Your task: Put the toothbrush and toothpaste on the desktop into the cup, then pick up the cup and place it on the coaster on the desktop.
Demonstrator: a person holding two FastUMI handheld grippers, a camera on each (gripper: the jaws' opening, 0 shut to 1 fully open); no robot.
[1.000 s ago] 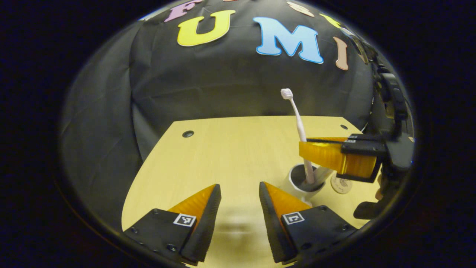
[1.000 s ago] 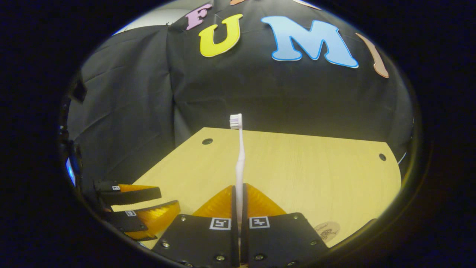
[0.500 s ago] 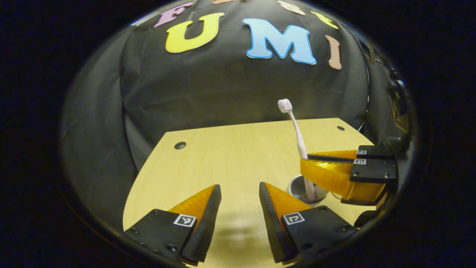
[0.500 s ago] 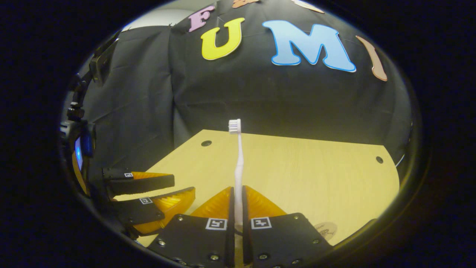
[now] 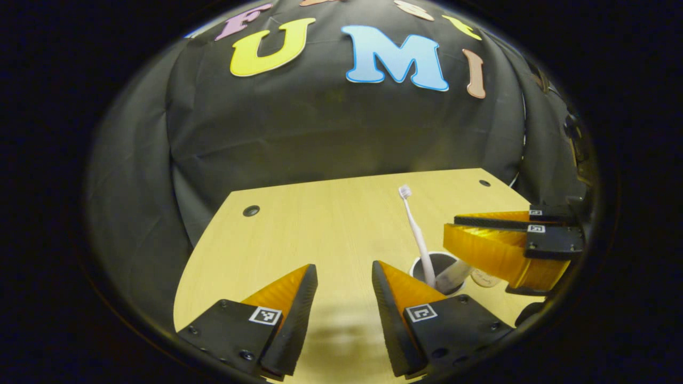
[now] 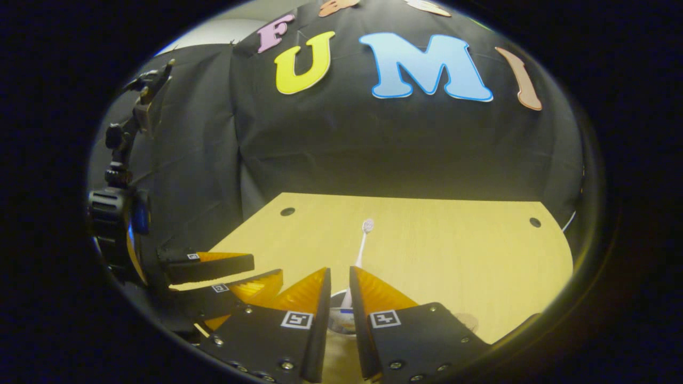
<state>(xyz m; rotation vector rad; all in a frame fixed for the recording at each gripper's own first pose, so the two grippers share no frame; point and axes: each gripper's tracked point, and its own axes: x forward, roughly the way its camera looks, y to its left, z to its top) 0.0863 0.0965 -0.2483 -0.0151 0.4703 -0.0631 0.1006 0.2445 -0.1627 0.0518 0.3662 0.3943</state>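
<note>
Since the earlier frames the toothbrush (image 5: 415,234) has dropped out of the right gripper (image 6: 340,277) and now stands in the cup (image 5: 438,273), leaning back and to the left with its bristles up. That gripper's jaws, which were clamped on the handle, are parted with a narrow gap, and the handle rises free between them in the right gripper view, touching neither finger as far as I can tell. So the brush is released, and it rests against the cup's rim because nothing else props it.

Beside the handle in the cup, a pale tube slants to the right; I judge it to be the toothpaste (image 5: 452,275), so both items look to be in. The cup stands on the desk (image 5: 320,224) near its right front part. Just right of it, partly hidden behind the right gripper in the left gripper view, lies the round coaster (image 5: 483,278), close to the cup but not under it.

In that same view the right gripper hangs level just right of and above the cup, fingers pointing left. The left gripper (image 5: 341,288) hovers low over the near desk, jaws wide apart and empty, with the cup just beyond its right finger.

Lifting the cup onto the coaster is not yet done.
</note>
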